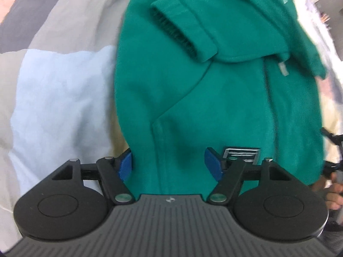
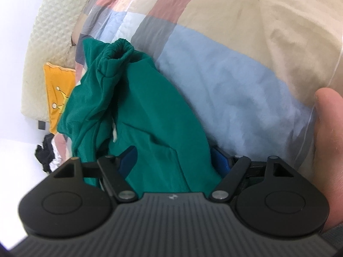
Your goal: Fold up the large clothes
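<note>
Left wrist view: the green hoodie (image 1: 214, 90) lies on a patchwork quilt (image 1: 60, 98), and everything here is placed against that hoodie. Left of it the quilt shows a pale blue patch with grey and dark patches farther up. On the hoodie's upper part a sleeve is folded across, its ribbed cuff (image 1: 173, 32) open toward the left. Right of the cuff a drawstring tip (image 1: 283, 69) rests on the cloth. Near the hoodie's lower edge sits a silver-grey logo patch (image 1: 241, 153). The left gripper (image 1: 170, 165) stands at that lower edge with its blue pads (image 1: 125, 166) apart and the green cloth lying between them; whether the pads press on the cloth cannot be told. At the far right edge, beyond the hoodie, part of the other gripper and some fingers show, blurred.

Right wrist view: left of the hoodie (image 2: 150, 117) an orange cushion (image 2: 55, 90) leans by a cream textured headboard (image 2: 42, 49), and a dark crumpled item (image 2: 45, 152) lies lower down. An elastic cuff (image 2: 120, 49) stands open at the hoodie's top. The right gripper (image 2: 174, 160) has green cloth bunched between its separated pads (image 2: 129, 160); a firm grip cannot be confirmed. Right of the hoodie the quilt (image 2: 225, 90) runs blue, then cream, and a hand (image 2: 328, 150) fills the right edge.
</note>
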Demonstrator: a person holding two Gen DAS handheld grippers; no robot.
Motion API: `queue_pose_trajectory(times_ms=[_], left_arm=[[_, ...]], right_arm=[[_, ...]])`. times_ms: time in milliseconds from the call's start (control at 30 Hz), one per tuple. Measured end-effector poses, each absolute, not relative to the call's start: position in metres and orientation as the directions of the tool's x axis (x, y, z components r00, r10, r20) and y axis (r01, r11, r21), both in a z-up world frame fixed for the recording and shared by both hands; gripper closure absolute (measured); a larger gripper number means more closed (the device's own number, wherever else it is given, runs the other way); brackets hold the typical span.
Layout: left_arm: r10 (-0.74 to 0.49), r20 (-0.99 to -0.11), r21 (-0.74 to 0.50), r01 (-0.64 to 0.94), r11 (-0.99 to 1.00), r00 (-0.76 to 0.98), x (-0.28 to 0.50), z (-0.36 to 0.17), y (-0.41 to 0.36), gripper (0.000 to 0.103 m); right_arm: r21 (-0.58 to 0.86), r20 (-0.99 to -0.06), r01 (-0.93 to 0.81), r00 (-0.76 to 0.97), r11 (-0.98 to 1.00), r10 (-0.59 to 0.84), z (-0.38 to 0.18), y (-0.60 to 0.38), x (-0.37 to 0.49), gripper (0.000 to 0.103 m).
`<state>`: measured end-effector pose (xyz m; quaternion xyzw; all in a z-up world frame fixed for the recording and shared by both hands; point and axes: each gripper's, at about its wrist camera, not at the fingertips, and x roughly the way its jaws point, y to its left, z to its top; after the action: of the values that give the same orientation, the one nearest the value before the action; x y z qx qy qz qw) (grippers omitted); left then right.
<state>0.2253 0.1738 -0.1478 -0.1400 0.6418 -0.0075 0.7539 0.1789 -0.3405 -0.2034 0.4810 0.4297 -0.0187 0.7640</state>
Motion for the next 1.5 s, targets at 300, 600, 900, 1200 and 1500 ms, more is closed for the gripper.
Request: queue_pose_trajectory(times_ms=[300,600,900,1200,1500], left_arm=[[-0.024,-0.996,-0.027,-0.030,0.999,0.084,0.237,-0.161,0.137,0.045],[-0.028,-0.975,-0.047,-0.081,0.996,0.219,0.228,-0.133,0.146,0.092],[-0.181,-0.863,-0.311,-0.215,0.926,0.472,0.187,-0.086,0.192,0.096],[-0.327,-0.621,-0.655,-0.243,0.715,0.712,0.157,-0.044,0.216,0.096],[-0.363,-0.475,-0.763,-0.170,0.624,0.802,0.125,0.015,0.223,0.097]], right_arm=[[0.704,-0.692,0.429,0.592,0.566,0.413,-0.210,-0.336,0.183,0.032],[0.749,-0.638,0.293,0.559,0.594,0.529,-0.198,-0.321,0.176,0.051],[0.622,-0.736,0.241,0.505,0.745,0.451,-0.171,-0.309,0.177,0.092],[0.752,-0.499,0.012,0.663,0.659,0.558,-0.066,-0.329,0.175,0.093],[0.796,-0.358,-0.098,0.720,0.597,0.595,-0.001,-0.356,0.162,0.093]])
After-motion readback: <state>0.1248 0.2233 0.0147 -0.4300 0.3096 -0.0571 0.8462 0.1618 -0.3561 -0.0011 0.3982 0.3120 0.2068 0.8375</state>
